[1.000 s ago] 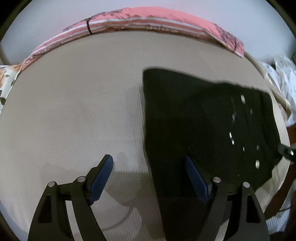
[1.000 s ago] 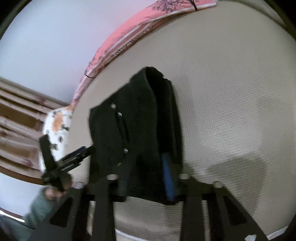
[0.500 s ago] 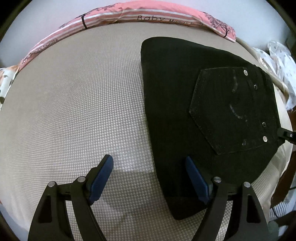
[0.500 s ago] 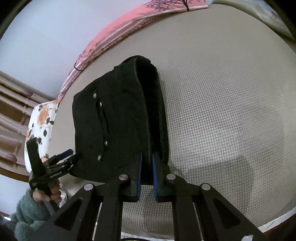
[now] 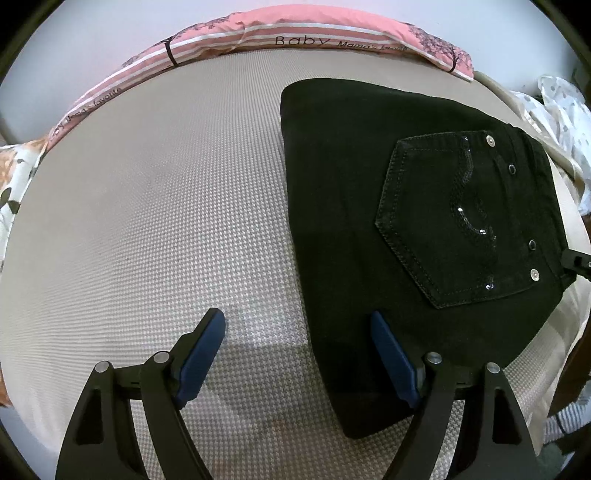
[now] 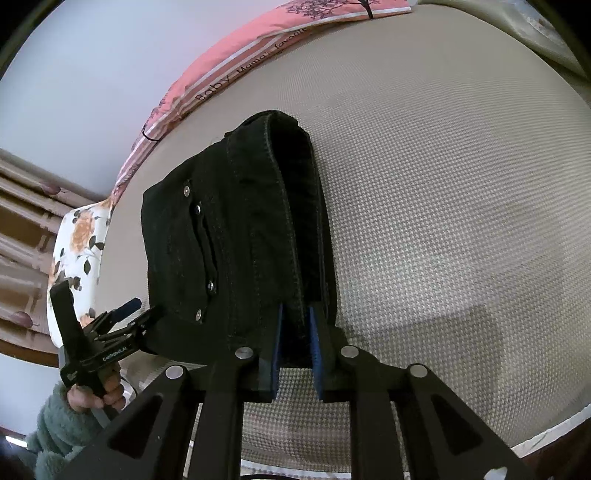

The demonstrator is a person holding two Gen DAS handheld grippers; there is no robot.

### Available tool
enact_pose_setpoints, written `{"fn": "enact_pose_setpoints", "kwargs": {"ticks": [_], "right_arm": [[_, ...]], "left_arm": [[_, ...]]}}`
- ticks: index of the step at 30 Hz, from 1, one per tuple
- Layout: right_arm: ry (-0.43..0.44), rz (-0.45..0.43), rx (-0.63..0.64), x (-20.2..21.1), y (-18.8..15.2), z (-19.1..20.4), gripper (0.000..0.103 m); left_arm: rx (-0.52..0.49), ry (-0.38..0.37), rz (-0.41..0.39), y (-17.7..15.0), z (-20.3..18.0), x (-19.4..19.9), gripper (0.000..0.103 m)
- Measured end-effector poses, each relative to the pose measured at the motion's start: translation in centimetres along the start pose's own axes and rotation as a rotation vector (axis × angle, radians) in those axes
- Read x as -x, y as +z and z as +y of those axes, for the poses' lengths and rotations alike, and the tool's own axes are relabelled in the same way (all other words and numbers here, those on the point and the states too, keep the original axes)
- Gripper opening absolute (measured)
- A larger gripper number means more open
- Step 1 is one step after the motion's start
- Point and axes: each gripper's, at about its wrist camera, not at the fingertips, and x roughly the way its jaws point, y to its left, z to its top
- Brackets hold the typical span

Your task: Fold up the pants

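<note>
Behind the folded black pants (image 5: 354, 206), clamped in the right gripper's (image 6: 295, 332) just-easing jaws, a pink cushion (image 5: 295, 31) reads "Baby".

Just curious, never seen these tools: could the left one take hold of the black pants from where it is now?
Probably yes. The left gripper is open, one of its fingers already over the pants edge, with nothing lying between them on the bed.

Both wrist cameras are looking steeply down along their fingers, close above the bed (image 5: 147, 206). Both are sharing the folded pants (image 5: 369, 192), lying at 2 o'clock in the left view, 11 o'clock in the right.
</note>
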Motion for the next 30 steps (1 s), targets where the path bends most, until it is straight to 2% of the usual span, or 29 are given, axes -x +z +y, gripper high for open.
{"fn": "enact_pose_setpoints", "kwargs": {"ticks": [4,6,9,11,16,19,21,23,27,30], "right_arm": [[-0.014,-0.003,-0.009,0.0,0.0,0.2,0.020],[-0.024,-0.002,-0.019,0.1,0.0,0.2,0.025],[-0.038,0.000,-0.030,0.3,0.2,0.0,0.034],[-0.041,0.001,-0.032,0.4,0.3,0.0,0.035],[-0.036,0.022,-0.035,0.4,0.7,0.1,0.035],[-0.033,0.021,-0.033,0.7,1.1,0.1,0.039],[-0.036,0.017,-0.023,1.0,1.5,0.3,0.047],[-0.037,0.006,-0.013,1.3,1.8,0.5,0.048],[0.019,0.012,0.016,1.1,3.0,0.8,0.050],[0.054,0.037,0.033,0.3,3.8,0.7,0.053]], "left_arm": [[0.003,-0.001,-0.005,-0.2,0.1,0.1,0.081],[0.013,-0.019,0.000,-0.1,0.4,0.2,0.081],[0.042,-0.081,-0.001,0.3,1.2,0.6,0.081],[0.060,-0.097,-0.014,0.5,1.6,1.1,0.081],[0.150,-0.207,-0.025,1.1,3.3,1.8,0.081],[0.195,-0.243,-0.008,1.6,4.1,1.5,0.081],[0.221,-0.268,0.009,1.8,4.4,1.2,0.081],[0.247,-0.296,0.029,2.0,4.6,0.9,0.081],[0.314,-0.399,0.068,2.5,5.3,0.1,0.081],[0.353,-0.439,0.096,2.8,5.6,-0.6,0.081]]}}
